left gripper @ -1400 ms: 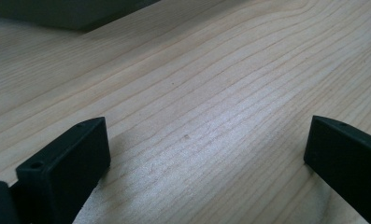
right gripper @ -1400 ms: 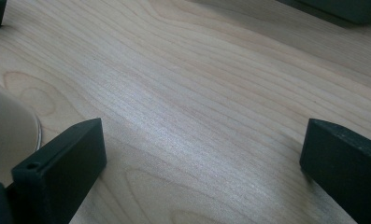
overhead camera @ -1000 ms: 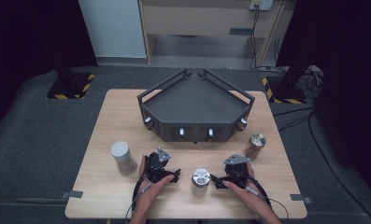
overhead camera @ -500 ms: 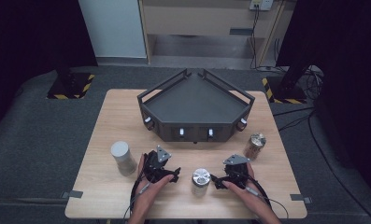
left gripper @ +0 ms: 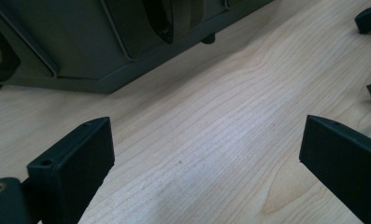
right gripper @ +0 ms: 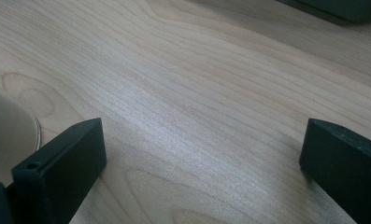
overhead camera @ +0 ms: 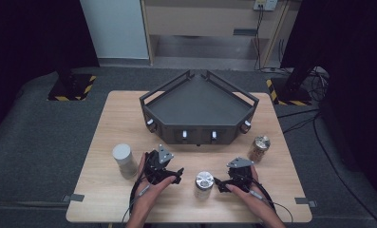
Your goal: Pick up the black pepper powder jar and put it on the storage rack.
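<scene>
I see the light wooden table (overhead camera: 115,118) under everything, its grain running beneath both sets of jaws. On its far half sits the large dark grey angular tray with raised rails (overhead camera: 198,111), and in the left gripper view the tray's front wall (left gripper: 80,42) fills the far left. On the near half, from left to right, stand a plain grey cylindrical can (overhead camera: 123,160), a short silver metal can with a shiny lid (overhead camera: 204,184) and, near the right edge just beside the tray's right corner, a brown-labelled tin can (overhead camera: 259,148). The silver can stands between my two tools, near both, touching neither. My left gripper (overhead camera: 176,173) lies low on the table to the left of that can, pointing right, jaws spread wide with only bare wood between them. My right gripper (overhead camera: 218,183) lies to the can's right, pointing left, jaws just as wide and holding nothing; in the right gripper view the can's rounded side (right gripper: 5,135) shows just beyond the left jaw.
</scene>
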A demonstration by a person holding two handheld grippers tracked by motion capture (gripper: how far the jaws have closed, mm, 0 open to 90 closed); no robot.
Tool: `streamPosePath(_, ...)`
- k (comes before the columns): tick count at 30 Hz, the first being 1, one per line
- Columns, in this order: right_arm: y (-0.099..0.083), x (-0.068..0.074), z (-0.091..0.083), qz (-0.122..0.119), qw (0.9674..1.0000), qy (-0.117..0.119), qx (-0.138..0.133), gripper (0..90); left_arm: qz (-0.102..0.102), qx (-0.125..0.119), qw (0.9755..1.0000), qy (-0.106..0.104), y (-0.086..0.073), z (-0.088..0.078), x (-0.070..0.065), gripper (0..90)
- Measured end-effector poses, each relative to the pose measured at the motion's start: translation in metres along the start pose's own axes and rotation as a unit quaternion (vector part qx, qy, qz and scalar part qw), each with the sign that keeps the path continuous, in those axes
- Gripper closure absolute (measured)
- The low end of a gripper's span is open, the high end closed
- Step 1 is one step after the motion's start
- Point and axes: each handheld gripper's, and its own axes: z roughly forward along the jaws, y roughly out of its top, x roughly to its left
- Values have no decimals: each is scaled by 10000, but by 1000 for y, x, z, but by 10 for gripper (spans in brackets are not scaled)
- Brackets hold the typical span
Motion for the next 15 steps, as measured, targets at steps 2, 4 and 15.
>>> streamPosePath(2,0,0,0,0,10000,-1,0,7,-35,-36,10000,20,1,-3,2,20)
streamPosePath(4,0,0,0,0,10000,-1,0,7,12,-75,9999,65,4,-9,3,20)
streamPosePath(15,0,0,0,-1,10000,-5,-1,7,13,-191,9998,53,13,-28,10,20)
